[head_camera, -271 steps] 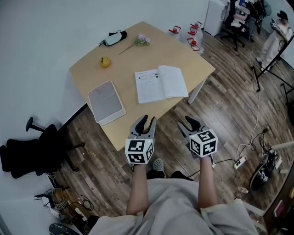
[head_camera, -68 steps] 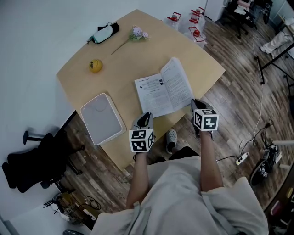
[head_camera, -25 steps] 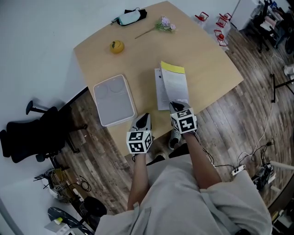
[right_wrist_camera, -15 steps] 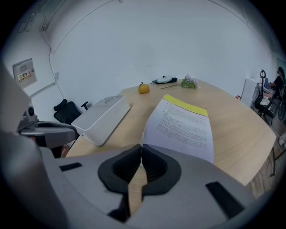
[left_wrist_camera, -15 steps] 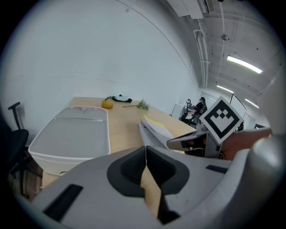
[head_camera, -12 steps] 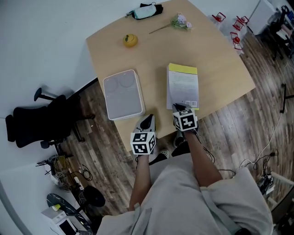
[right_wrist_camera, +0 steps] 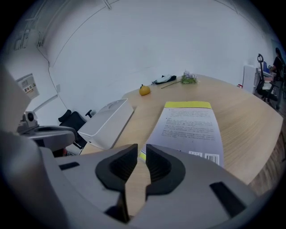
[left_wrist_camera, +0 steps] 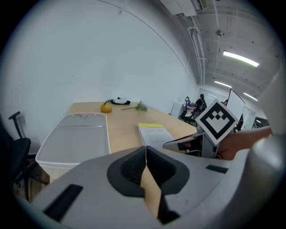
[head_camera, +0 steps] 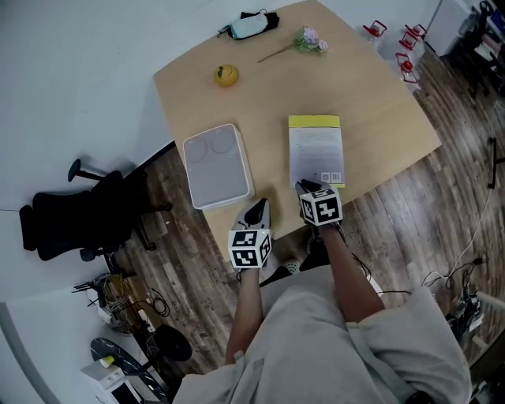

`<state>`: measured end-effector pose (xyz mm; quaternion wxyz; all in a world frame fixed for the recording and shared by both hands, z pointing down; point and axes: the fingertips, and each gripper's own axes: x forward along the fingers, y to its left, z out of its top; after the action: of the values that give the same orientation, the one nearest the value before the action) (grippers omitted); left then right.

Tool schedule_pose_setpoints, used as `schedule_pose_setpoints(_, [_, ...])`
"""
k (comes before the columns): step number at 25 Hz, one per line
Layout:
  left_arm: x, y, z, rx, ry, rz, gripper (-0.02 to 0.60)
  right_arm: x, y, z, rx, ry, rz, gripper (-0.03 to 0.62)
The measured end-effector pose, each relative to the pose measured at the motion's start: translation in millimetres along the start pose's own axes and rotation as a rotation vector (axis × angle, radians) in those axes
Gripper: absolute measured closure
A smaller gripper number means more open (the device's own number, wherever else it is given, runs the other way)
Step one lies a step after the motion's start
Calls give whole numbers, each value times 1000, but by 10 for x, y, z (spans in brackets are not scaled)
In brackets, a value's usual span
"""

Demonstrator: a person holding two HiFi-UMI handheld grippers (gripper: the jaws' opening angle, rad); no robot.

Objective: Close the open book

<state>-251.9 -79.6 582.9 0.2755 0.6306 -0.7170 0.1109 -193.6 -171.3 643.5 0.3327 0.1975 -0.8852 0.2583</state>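
The book [head_camera: 316,150] lies closed and flat on the wooden table [head_camera: 260,102], its white back cover with a yellow band facing up; it also shows in the right gripper view [right_wrist_camera: 192,125] and the left gripper view [left_wrist_camera: 154,133]. My right gripper [head_camera: 306,186] sits at the book's near edge. Its jaws have just been opening; a narrow gap shows between them [right_wrist_camera: 142,150] and nothing is in it. My left gripper [head_camera: 256,207] hovers at the table's front edge, left of the book, shut and empty [left_wrist_camera: 145,150].
A white lidded box [head_camera: 217,164] lies left of the book. At the far side are a yellow fruit [head_camera: 226,75], a flower sprig [head_camera: 310,37] and a dark pouch [head_camera: 252,24]. A black office chair [head_camera: 79,221] stands on the floor at left.
The book's cover has come down flat, so the book is closed. My right gripper has slid back to the book's near edge and its jaws have parted a little. The left gripper stayed put.
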Motion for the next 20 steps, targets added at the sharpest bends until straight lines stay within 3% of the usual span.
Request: schedule_pose_setpoints(20, [-423,-820,-50,132,-88,-211,559,-1386,-3,-479,78,-240,-190,524])
